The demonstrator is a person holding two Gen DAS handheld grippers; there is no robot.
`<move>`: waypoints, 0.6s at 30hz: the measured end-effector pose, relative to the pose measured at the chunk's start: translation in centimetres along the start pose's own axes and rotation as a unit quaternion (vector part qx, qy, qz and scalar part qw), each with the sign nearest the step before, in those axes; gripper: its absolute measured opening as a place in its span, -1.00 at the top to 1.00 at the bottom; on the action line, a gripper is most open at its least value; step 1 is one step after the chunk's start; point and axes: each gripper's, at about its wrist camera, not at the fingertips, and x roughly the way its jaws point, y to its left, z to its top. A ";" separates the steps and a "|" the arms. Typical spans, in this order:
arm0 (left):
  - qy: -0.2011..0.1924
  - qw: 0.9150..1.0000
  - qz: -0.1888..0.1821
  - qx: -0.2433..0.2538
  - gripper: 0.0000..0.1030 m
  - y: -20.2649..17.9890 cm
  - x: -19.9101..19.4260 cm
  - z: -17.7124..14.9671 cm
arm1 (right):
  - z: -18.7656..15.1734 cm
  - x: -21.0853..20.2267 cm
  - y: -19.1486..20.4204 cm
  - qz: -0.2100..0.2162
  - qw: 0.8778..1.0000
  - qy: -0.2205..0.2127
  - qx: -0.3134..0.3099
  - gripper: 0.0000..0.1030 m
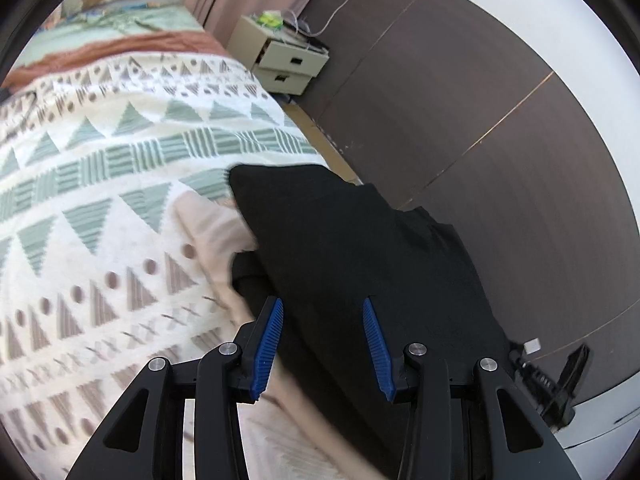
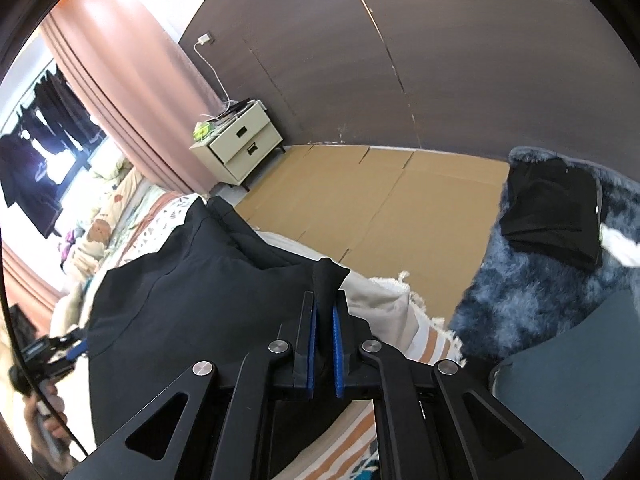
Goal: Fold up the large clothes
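Only right view: folded black pile (image 2: pixel 554 216), blue rug (image 2: pixel 532 292)

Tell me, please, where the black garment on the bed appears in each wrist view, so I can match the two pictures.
Left wrist view: the black garment fills the lower centre, beyond the open left hand-held gripper, lying on the patterned blanket.
Right wrist view: the garment spreads across the lower left, a corner pinched in the right hand-held gripper.
Shared landmark: the cream bedside cabinet against the dark wall.

patterned blanket (image 1: pixel 100 208) motion-blurred, black garment (image 1: pixel 360 248) cut off
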 end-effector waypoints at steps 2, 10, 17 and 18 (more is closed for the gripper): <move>-0.004 1.000 0.007 0.004 0.17 0.6 -1.0 -0.2 | 0.4 0.3 0.1 -0.005 1.000 0.002 -0.001 0.88; 0.003 0.999 0.031 -0.013 0.17 2.7 -2.6 -1.4 | 0.8 1.2 0.6 -0.078 0.996 0.045 0.016 0.74; -0.007 0.999 0.039 -0.013 0.10 2.7 -5.9 -1.5 | 0.6 -3.6 2.4 -0.089 0.996 0.025 -0.021 0.32; -0.010 0.999 0.041 -0.010 0.05 2.6 -6.7 -1.6 | 0.5 -4.3 2.5 -0.087 0.996 0.024 -0.020 0.32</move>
